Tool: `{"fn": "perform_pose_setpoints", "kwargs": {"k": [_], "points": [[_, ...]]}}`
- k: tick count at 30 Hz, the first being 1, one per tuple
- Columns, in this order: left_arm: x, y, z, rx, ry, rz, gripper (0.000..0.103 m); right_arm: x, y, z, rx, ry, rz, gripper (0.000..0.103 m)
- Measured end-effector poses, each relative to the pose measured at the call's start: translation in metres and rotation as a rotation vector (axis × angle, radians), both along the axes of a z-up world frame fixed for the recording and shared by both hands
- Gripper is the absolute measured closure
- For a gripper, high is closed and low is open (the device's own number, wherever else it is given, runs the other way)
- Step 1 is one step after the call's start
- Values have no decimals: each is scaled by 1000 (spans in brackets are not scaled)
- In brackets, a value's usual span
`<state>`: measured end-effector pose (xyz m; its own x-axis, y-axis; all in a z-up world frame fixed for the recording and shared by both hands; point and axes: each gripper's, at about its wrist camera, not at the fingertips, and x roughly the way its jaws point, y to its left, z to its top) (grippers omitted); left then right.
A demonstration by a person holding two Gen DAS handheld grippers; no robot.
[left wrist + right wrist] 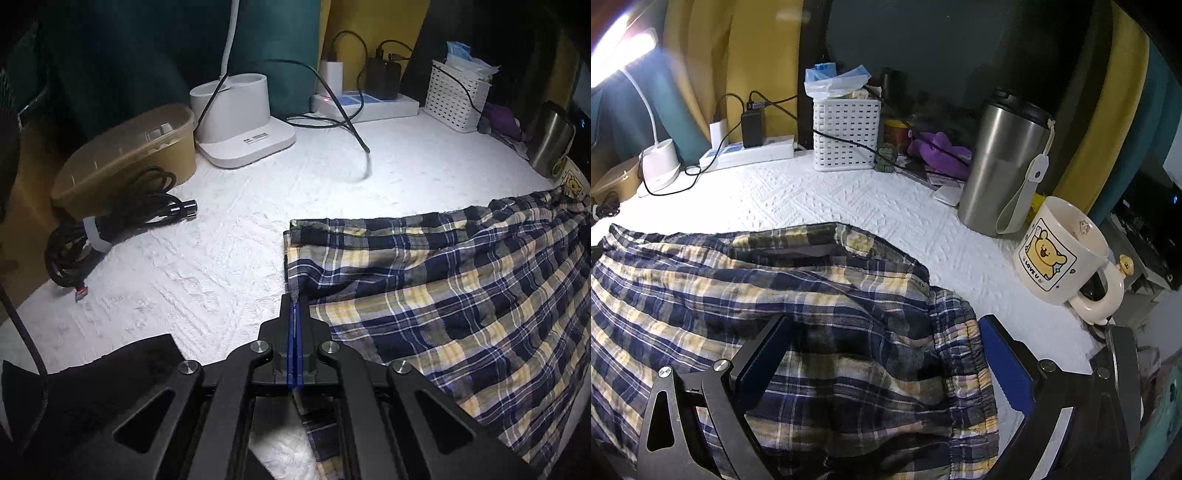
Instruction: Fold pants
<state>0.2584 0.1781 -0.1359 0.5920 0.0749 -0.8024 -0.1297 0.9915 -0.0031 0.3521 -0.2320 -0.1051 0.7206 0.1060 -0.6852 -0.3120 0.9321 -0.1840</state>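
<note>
The pants (461,295) lie spread on the white tabletop (221,240). One leg end points to the left and the stretchy waist (964,343) is on the right.

The left tongs (294,310) are pressed together on the near corner of the leg end. The blue pads pinch the cloth tight. The right tongs (882,354) are wide apart, one finger on each side of the waist. They hold nothing yet.

I think the next job is to grab the waist and then fold the pants over. To do it well, the right tongs should go low and bite both layers of the waist. Then both tongs should lift together and move evenly, so the cloth stays flat and the edges meet.

Take care on the right. The mug (1067,254) and the steel cup (1001,162) stand near the waist. A wide swing could knock them.
</note>
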Motion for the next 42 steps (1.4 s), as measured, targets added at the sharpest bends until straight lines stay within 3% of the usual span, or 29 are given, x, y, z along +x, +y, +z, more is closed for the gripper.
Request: {"fn": "perform_pose_setpoints", "kwargs": {"k": [6, 8, 9, 10, 17, 21, 23, 24, 26, 30, 34, 38, 41, 42], "points": [[-4, 5, 18, -75, 5, 2, 100, 0, -2, 3, 1, -9, -4, 2], [-3, 4, 27, -71, -23, -2, 84, -1, -1, 6, 1, -18, -2, 3], [-2, 3, 32, -66, -40, -1, 67, -1, -1, 8, 1, -21, 0, 2], [0, 3, 35, -61, -58, -3, 61, -2, 0, 10, 0, -27, 3, 2], [36, 0, 26, -25, -44, -84, 61, 11, 8, 27, -21, -56, 21, 3], [51, 1, 10, -69, -27, -112, 62, 29, 8, 25, 16, -10, 19, 3], [52, -1, 7, -68, -42, -126, 79, 40, 9, 15, 33, 56, 28, 3], [53, -1, 5, -61, -37, -123, 95, 43, 11, 11, 37, 73, 30, 3], [52, 1, 3, -56, -51, -105, 98, 48, 16, 3, 27, 94, 42, 3], [50, 11, 10, -48, -112, -30, 99, 58, 23, -6, -1, 106, 37, 3], [61, 15, -3, -61, -64, -15, 99, 76, 21, -22, -12, 148, -10, 3], [60, 17, 4, -74, -65, -12, 95, 81, 21, -29, -30, 147, -26, 3], [54, 17, 14, -55, -75, 8, 80, 81, 22, -25, -82, 111, -57, 3], [50, 16, 19, -42, -83, 14, 66, 79, 22, -22, -109, 87, -67, 3]]}}
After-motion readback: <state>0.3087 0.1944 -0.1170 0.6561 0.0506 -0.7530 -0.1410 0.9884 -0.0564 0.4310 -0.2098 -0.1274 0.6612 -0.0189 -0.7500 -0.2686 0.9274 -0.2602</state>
